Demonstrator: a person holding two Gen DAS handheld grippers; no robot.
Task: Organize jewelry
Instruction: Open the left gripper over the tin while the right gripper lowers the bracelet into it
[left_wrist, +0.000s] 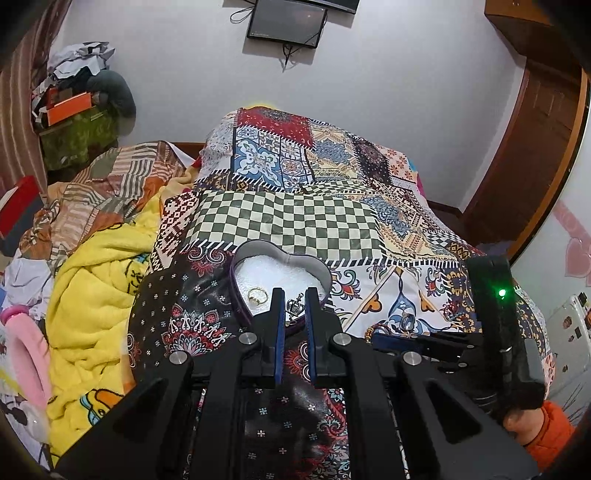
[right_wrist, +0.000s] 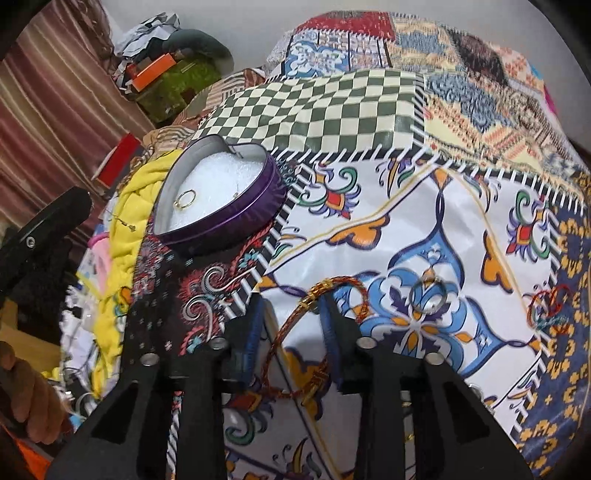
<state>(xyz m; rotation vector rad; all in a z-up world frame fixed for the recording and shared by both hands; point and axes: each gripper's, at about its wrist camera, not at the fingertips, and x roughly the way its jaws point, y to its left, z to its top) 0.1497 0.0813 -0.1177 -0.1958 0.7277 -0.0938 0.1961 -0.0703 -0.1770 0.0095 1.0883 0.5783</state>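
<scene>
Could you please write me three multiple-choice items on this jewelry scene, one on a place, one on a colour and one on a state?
1. Where does the gold ring lie?
A. on the white padding in the heart-shaped tin
B. on the yellow blanket
C. on the checkered patch

2. What colour is the tin's outer wall?
A. red
B. purple
C. green

3. How does the right hand-held gripper stand?
A. open, straddling the red-gold braided bracelet
B. shut on the silver ring
C. out of view

Answers: 1 A, the ring rests on the padding; 2 B, the wall shows purple; 3 A, the bracelet runs between spread fingers.
</scene>
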